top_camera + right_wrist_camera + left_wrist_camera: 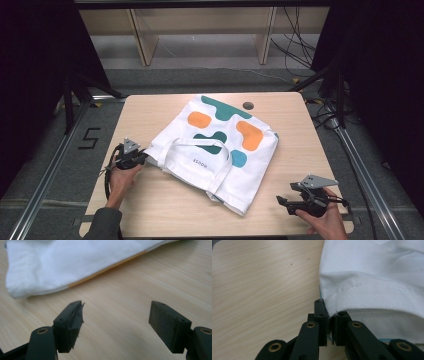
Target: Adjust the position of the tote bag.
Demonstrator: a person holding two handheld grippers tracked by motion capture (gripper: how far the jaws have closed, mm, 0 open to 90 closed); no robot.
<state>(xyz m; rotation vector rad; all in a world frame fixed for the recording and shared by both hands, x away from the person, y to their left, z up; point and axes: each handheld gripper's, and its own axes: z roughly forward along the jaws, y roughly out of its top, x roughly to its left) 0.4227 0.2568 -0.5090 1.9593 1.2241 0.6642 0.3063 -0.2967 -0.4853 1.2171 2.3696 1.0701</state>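
A white tote bag [220, 145] printed with teal and orange blobs lies flat across the middle of the wooden table [165, 210], its handle [200, 144] looped on top. At the bag's left corner, my left gripper [142, 159] is shut on the fabric edge. In the left gripper view the white hem [374, 277] runs down into the nearly closed jaws [329, 315]. My right gripper [282, 202] rests near the table's front right, open, a little short of the bag's near corner. The right gripper view shows bare wood between the fingertips [116, 315] and the bag [62, 262] beyond.
A dark round grommet hole [248, 105] sits near the table's far edge. Wooden shelf legs [142, 42] stand behind the table, and cables [300, 45] trail at the back right. Metal rails [45, 180] run along both sides on the floor.
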